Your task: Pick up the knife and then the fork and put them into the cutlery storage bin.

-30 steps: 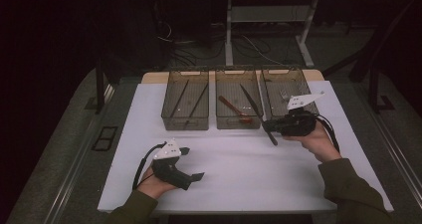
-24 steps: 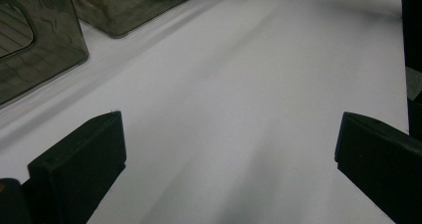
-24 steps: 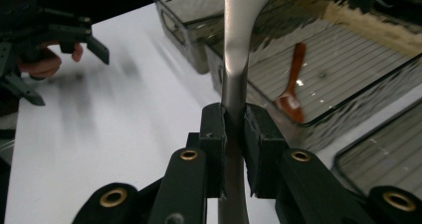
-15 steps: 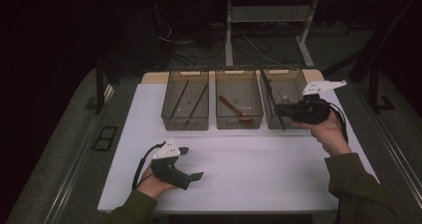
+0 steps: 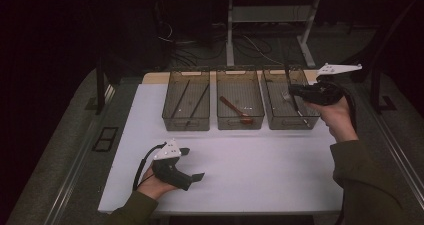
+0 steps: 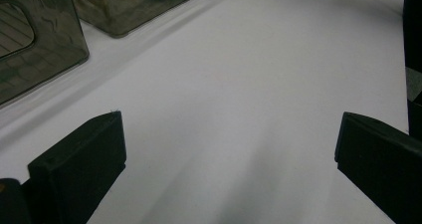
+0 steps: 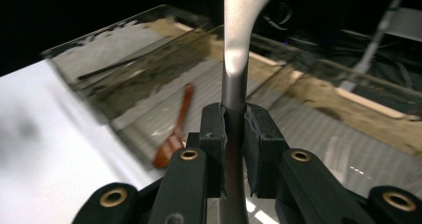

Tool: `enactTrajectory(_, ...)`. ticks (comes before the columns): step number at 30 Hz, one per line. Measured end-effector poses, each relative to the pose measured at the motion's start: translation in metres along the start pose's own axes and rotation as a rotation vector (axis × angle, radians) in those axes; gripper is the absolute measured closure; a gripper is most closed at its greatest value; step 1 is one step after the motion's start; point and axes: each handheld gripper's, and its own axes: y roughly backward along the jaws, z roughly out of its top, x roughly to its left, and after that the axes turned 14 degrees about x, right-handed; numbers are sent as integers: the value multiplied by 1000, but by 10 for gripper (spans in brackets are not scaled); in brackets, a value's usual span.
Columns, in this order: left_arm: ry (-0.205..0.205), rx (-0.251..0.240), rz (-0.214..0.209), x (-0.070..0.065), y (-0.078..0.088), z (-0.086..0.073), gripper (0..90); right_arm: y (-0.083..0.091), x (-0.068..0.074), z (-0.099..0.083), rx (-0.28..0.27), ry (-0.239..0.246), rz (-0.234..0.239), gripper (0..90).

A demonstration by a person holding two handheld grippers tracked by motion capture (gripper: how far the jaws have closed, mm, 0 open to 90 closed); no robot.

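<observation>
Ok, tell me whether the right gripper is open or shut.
Shut on a metal utensil: in the right gripper view, the right gripper has both pads pressed against its handle, above the right-hand bin.

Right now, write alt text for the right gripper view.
The right tongs are shut on the handle of a silver metal utensil that rises straight up out of frame. Behind stand clear bins on a white table, one holding a brown wooden spoon.

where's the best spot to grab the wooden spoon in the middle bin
Grip the wooden spoon on its thin handle, near the upper-left end, coming straight down from above. It lies flat and diagonal on the floor of the middle bin, bowl toward the front wall, so the handle end probably has more room for jaws set across it.
</observation>
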Motion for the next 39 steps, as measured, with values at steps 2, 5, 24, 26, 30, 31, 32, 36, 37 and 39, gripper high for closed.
enactTrajectory(2,0,-1,0,0,0,0,0,-1,-7,2,7,-23,-22,795)
enactTrajectory(5,-3,-7,0,0,0,0,0,-4,-17,2,22,-52,-57,795)
enactTrajectory(24,-3,-5,-3,-1,1,0,0,-36,-49,-25,198,-185,-123,794)
enactTrajectory(26,-3,-4,-3,-1,1,0,0,-38,-50,-28,216,-195,-125,794)
enactTrajectory(30,-4,-4,-3,-1,1,0,0,-40,-52,-33,241,-206,-122,794)
enactTrajectory(31,-4,-2,-4,-1,1,0,0,-41,-52,-33,250,-209,-121,794)
enactTrajectory(32,-3,-3,-4,-1,1,0,0,-42,-52,-34,255,-205,-123,794)
enactTrajectory(36,-4,-2,-5,-1,0,0,0,-45,-52,-36,287,-212,-131,793)
enactTrajectory(37,-4,-3,-6,-1,0,0,0,-46,-52,-36,293,-214,-133,793)
enactTrajectory(39,-3,-2,-6,-1,0,0,0,-47,-52,-37,310,-215,-133,793)
